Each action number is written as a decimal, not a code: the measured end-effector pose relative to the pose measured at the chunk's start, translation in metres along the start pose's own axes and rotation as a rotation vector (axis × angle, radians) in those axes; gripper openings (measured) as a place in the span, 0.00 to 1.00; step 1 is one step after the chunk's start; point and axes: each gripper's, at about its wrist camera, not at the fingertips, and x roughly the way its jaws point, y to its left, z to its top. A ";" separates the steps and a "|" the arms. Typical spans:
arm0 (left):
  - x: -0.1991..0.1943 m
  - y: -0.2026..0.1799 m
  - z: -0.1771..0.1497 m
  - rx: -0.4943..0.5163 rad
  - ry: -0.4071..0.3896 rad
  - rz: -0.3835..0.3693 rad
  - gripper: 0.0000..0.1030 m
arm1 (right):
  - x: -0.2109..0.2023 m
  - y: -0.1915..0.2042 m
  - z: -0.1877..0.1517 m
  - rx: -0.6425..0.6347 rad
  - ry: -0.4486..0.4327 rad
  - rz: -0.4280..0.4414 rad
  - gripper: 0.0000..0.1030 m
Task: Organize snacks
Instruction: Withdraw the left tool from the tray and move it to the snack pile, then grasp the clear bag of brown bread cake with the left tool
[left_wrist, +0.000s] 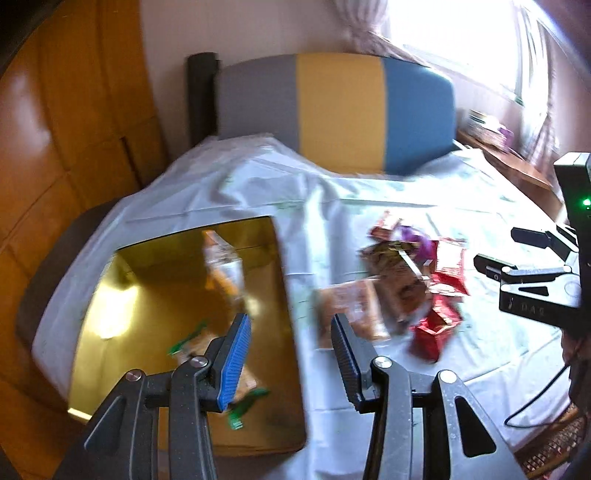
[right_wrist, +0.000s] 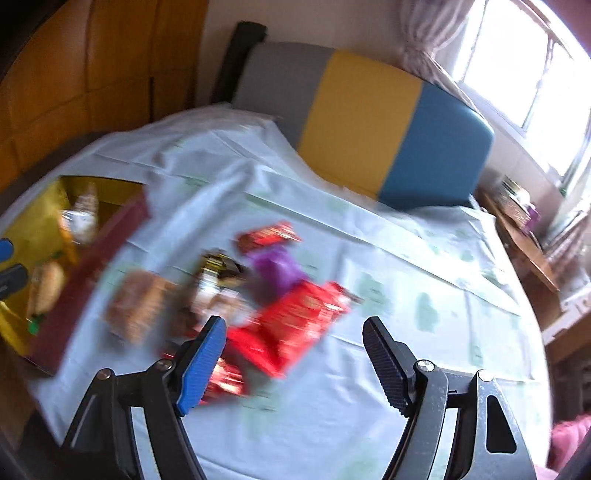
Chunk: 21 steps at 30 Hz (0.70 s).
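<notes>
The left gripper (left_wrist: 291, 354) hangs over the right edge of the gold box (left_wrist: 147, 295), its fingers (left_wrist: 234, 363) spread well apart with nothing between them. The box sits on the left of the cloth-covered tabletop (left_wrist: 332, 206), its long axis running away from the camera. Inside it lie a clear-wrapped snack (left_wrist: 221, 254) near the far wall and a green-trimmed packet (left_wrist: 243, 398) near the front, partly hidden by the blue finger pad.

The right gripper (right_wrist: 295, 354) hovers above the snack pile (right_wrist: 236, 295) in the middle of the cloth (right_wrist: 406, 277), fingers (right_wrist: 201, 365) wide open and empty. Motion blur smears the pile. The large red packet (right_wrist: 295, 317) lies with its long axis slanting from lower left to upper right, just ahead of the fingers. A small red packet (right_wrist: 221, 380) sits beside the blue pad. A purple packet (right_wrist: 275, 269) lies behind the large red one, another red one (right_wrist: 267, 234) beyond that, and a brown packet (right_wrist: 138, 302) on the left, nearest the box (right_wrist: 33, 229). Which way the printing faces cannot be told.

A grey, yellow and blue chair back (left_wrist: 340, 110) stands behind the tabletop.
</notes>
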 end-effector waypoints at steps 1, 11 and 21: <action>0.003 -0.007 0.002 0.017 0.005 -0.015 0.45 | 0.004 -0.009 -0.002 0.006 0.006 -0.007 0.75; 0.075 -0.054 0.020 0.116 0.216 -0.137 0.50 | 0.037 -0.055 -0.021 0.144 0.079 0.050 0.77; 0.132 -0.065 0.014 0.116 0.323 -0.078 0.56 | 0.022 -0.060 -0.013 0.193 0.024 0.108 0.82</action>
